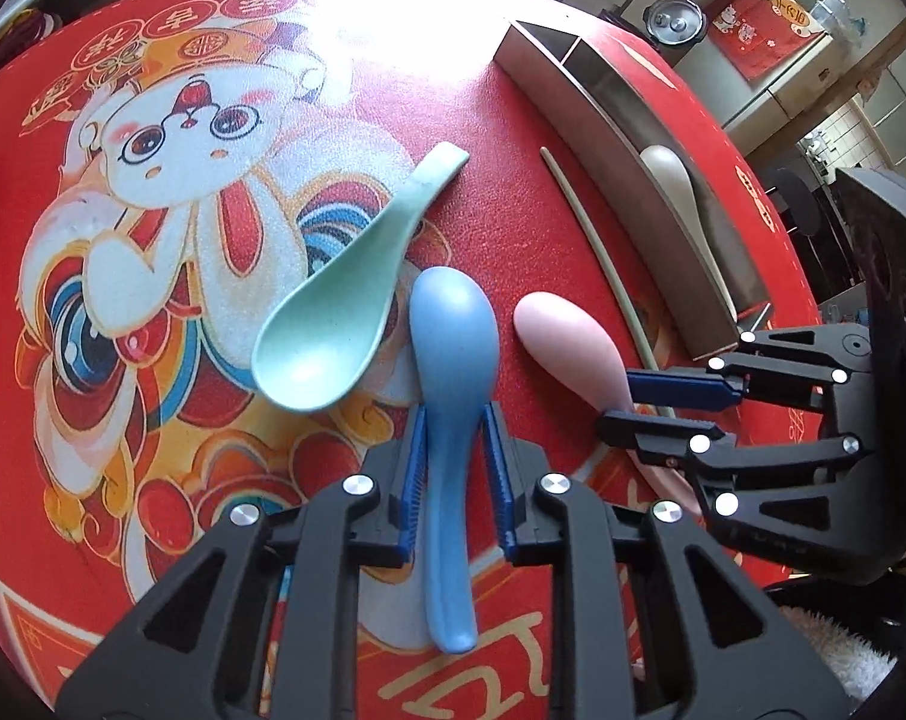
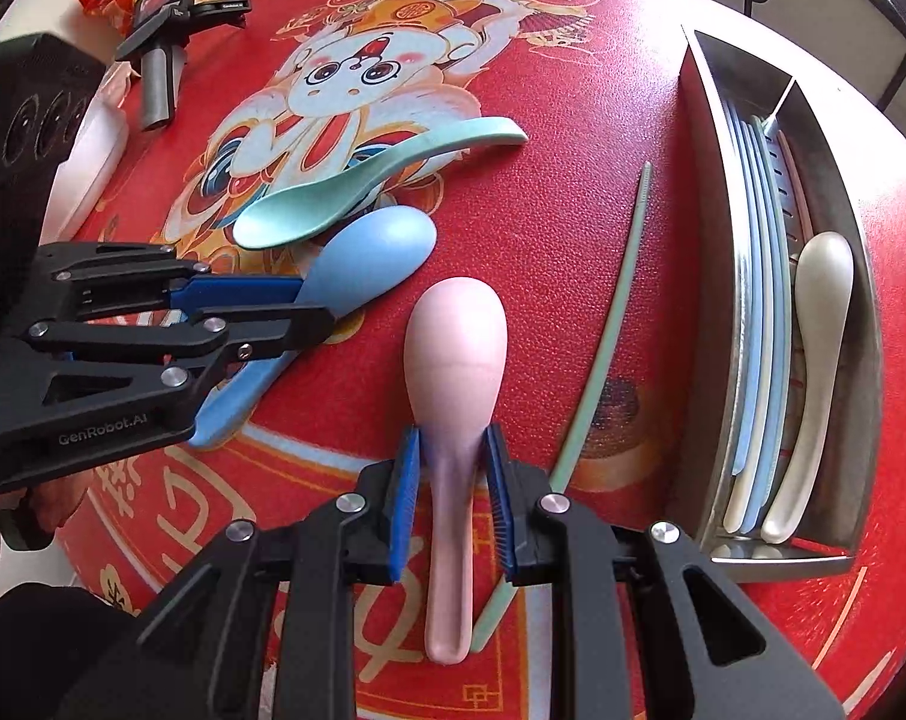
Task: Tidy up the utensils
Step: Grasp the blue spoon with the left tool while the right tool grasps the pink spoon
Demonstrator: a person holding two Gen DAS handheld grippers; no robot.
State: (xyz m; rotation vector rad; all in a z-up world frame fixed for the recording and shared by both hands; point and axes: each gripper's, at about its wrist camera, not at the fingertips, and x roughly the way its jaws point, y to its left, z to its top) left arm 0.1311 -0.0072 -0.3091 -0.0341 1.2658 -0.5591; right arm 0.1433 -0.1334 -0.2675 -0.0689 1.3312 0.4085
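Left fingers (image 1: 455,420) clamp blue spoon (image 1: 450,360), right fingers (image 2: 451,443) pink spoon (image 2: 456,360); bowls point away.

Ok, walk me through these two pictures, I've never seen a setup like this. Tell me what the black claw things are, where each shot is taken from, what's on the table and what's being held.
The black claws are two-finger tools, one in each of a person's hands. Each carries a camera looking along its fingers, so each picture is one tool's own view.

In the left view, the left hand-held gripper has its blue pads around the handle of a blue spoon. In the right view, the right hand-held gripper clamps a pink spoon.

Everything lies on a red tablecloth printed with a cartoon rabbit. A green spoon and a single green chopstick lie loose. A metal organizer tray holds chopsticks and a white spoon.
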